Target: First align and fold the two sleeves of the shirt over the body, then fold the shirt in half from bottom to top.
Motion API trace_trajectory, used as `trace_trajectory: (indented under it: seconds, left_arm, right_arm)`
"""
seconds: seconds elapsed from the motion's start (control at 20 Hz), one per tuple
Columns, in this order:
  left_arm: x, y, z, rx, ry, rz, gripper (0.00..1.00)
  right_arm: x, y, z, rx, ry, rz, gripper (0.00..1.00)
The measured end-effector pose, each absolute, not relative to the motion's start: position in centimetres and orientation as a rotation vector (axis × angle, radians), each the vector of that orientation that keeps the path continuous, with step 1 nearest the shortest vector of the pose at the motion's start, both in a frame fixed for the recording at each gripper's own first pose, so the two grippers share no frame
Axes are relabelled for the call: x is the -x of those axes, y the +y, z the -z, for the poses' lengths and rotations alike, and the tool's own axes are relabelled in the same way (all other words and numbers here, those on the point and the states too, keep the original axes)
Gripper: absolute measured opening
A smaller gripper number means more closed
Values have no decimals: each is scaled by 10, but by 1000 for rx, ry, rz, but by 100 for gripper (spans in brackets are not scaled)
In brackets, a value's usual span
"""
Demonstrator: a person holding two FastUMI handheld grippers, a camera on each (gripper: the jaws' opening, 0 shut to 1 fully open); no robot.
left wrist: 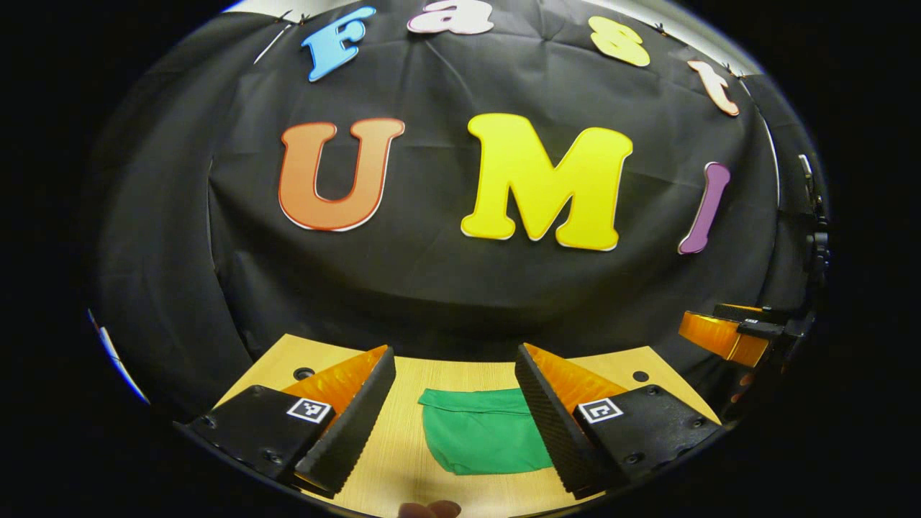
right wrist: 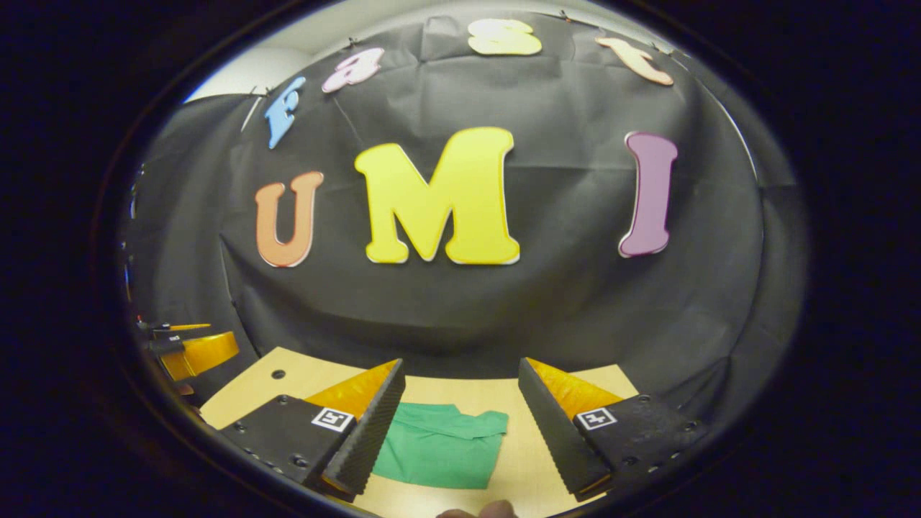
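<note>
A green shirt (left wrist: pixel 483 435) lies folded into a small bundle on the wooden table (left wrist: pixel 432 378). In the left gripper view my left gripper (left wrist: pixel 455 410) hangs open above it, and the shirt shows in the gap between the fingers. The right gripper (left wrist: pixel 727 334) shows at the right edge of that view. In the right gripper view the same shirt (right wrist: pixel 439 446) lies between the fingers, partly behind the left one. My right gripper (right wrist: pixel 460 414) is open and holds nothing. The left gripper (right wrist: pixel 191 349) appears at the left edge there.
The black cloth wall (left wrist: pixel 460 288) rises just behind the table's far edge. Small round holes (left wrist: pixel 304 373) mark the table's far corners. A fingertip (left wrist: pixel 429 509) of the person peeks in at the bottom of each view.
</note>
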State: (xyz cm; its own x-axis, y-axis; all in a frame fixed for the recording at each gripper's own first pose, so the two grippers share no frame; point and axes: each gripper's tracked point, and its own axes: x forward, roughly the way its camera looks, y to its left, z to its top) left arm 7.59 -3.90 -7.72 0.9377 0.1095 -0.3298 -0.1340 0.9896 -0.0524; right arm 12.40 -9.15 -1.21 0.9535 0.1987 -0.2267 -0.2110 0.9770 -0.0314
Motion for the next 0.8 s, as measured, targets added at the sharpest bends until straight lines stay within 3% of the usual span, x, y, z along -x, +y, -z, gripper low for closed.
trace_trajectory:
  seconds: [0.3,0.35,0.4,0.75,0.8]
  left_arm:
    - [-11,-69,27,51,269,-125,100]
    - [-2,-75,23,51,256,-123,100]
    - [7,-80,19,47,243,-120,100]
    - [56,-109,19,35,219,-104,100]
    - [58,-111,17,32,217,-100,100]
  right_arm:
    - [-25,-90,-24,29,126,-200,96]
    - [-11,-90,-25,22,123,-205,100]
    - [1,-89,-24,20,120,-212,92]
    - [66,-88,-5,70,117,-228,96]
    - [70,-87,-7,73,110,-230,93]
